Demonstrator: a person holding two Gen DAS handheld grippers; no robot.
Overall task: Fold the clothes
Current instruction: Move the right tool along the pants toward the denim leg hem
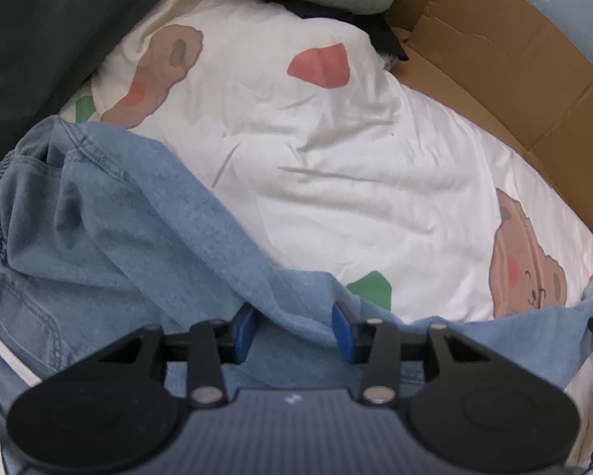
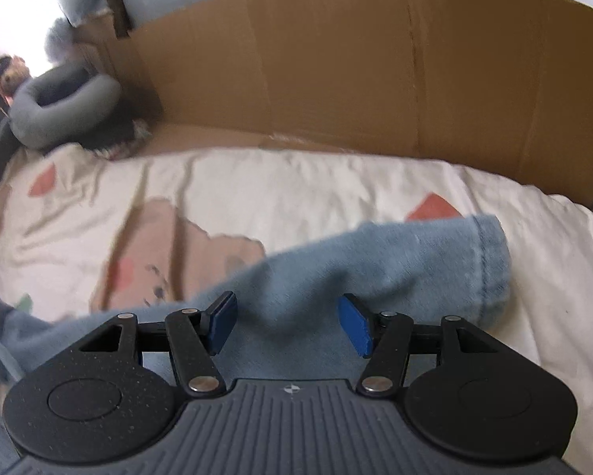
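Jeans: a pair of light blue denim jeans [image 1: 110, 213] lies rumpled on the bed [image 1: 355, 182], on a white cover printed with bears.
Waist end: in the left wrist view the gathered waistband and a pocket seam sit to the left of the left tongs [image 1: 294, 330], with a white cord beside them.
Leg end: in the right wrist view one leg runs up and to the right, away from the right tongs [image 2: 286, 322], and ends in a stitched hem [image 2: 488, 261] ahead and to the right.
Long axis: as I judge it, the jeans run across in front of the person, waist towards the left hand, hem towards the right.
Left tongs: spread, blue pads either side of a raised ridge of denim; the cloth passes between them, but no pinch shows.
Right tongs: spread, low over the leg, denim showing in the gap; whether the pads touch it I cannot tell, as the view is blurred.
Nearer hand: left for the waist, right for the hem.
Fold state: not flat and not a neat stack; the creases could suit spreading out or a fold part made.
Cardboard [image 2: 336, 67]: stands along the far edge of the bed, well apart from the jeans.
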